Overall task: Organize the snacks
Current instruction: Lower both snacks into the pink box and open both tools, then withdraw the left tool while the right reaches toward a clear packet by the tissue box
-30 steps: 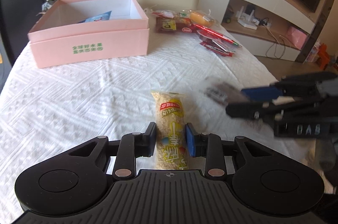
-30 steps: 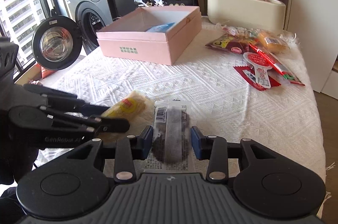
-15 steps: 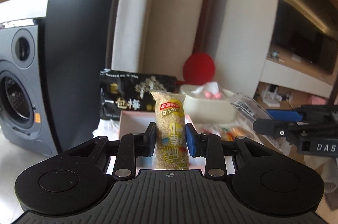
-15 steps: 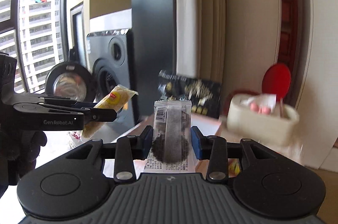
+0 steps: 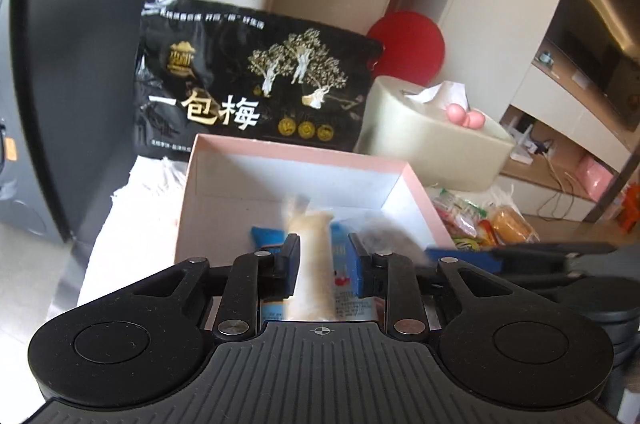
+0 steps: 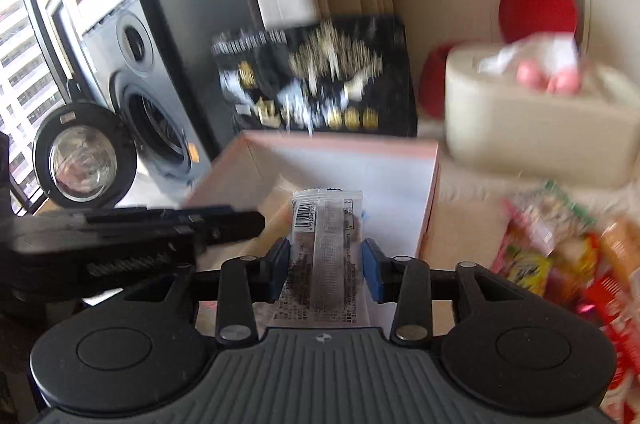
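Right now the left gripper [image 5: 323,258] is hovering over the open pink cardboard box [image 5: 420,191], its jaws parted wider than the blurred pale rice-cracker packet [image 5: 310,256] between them, so contact is unclear. Beside it, the right gripper [image 6: 325,266] is clamping a clear-wrapped dark snack bar [image 6: 326,244] snugly, poised above the same box on the bench.

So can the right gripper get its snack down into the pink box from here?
Probably yes. The right gripper, carrying the dark snack bar, points at the open-topped pink box. The left gripper crowds the left side, not the path.
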